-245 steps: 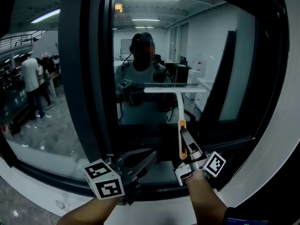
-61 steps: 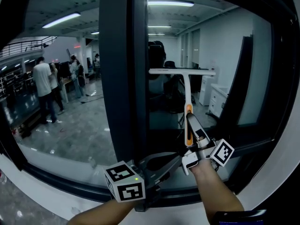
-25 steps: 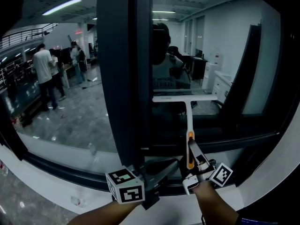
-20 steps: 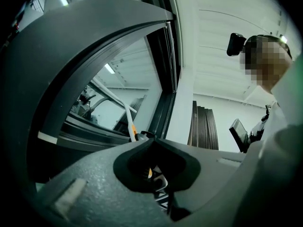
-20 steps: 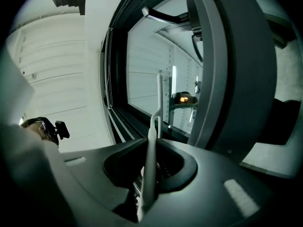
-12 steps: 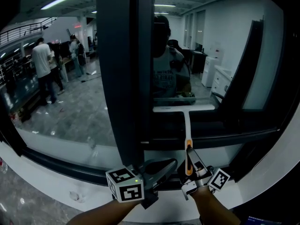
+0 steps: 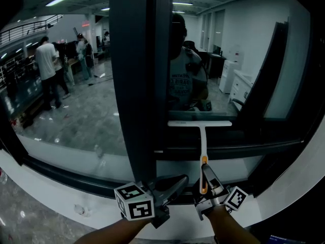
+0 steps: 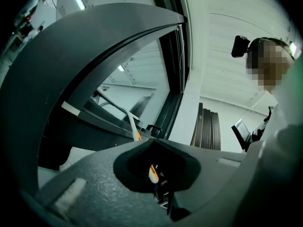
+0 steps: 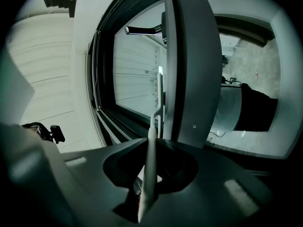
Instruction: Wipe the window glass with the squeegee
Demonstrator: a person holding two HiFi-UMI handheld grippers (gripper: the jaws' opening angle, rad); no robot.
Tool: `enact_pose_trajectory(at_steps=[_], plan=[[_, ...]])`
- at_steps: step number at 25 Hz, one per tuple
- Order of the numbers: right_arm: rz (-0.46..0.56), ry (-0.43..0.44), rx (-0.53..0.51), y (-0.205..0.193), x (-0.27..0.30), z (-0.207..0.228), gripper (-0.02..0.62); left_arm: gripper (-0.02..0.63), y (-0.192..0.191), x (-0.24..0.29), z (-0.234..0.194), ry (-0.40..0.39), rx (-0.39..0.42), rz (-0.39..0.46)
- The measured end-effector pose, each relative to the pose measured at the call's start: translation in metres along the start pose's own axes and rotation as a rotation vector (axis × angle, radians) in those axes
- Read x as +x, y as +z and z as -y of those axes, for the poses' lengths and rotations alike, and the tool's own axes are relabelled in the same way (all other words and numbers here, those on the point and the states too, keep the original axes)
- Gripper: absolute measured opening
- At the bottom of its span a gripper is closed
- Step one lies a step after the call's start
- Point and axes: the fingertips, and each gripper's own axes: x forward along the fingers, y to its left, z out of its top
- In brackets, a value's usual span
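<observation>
The right gripper [image 7: 204, 175] has its jaws clamped on the orange end of the squeegee [image 7: 203, 142]. The handle's long axis runs from the jaws toward 12 o'clock, and the blade lies crosswise, 9 to 3, low on the window glass [image 7: 218, 55] just above the bottom rail [image 7: 228, 149]. The left gripper [image 7: 183, 179] sits just beside it at 9 o'clock, jaws together on nothing. With the blade this low, I judge the next stroke needs a reach back toward 12.
</observation>
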Motion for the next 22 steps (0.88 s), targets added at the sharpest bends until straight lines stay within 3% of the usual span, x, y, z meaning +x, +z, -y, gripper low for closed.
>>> enact_pose_trajectory(at_steps=[5, 11, 16, 22], plan=[[-0.017, -0.005, 0.009, 0.0, -0.001, -0.003, 0.063, 0.0, -0.006, -0.005, -0.004, 0.025, -0.018, 0.006], [-0.033, 0.087, -0.016, 0.005, -0.015, -0.047, 0.063, 0.0, -0.007, -0.015, 0.019, 0.036, 0.003, 0.021], [-0.085, 0.163, -0.044, -0.004, -0.062, -0.103, 0.064, 0.0, -0.02, -0.031, 0.078, 0.025, 0.044, 0.026], [-0.092, 0.183, -0.042, -0.029, -0.152, -0.166, 0.064, 0.0, -0.048, -0.062, 0.182, -0.009, 0.094, 0.037]])
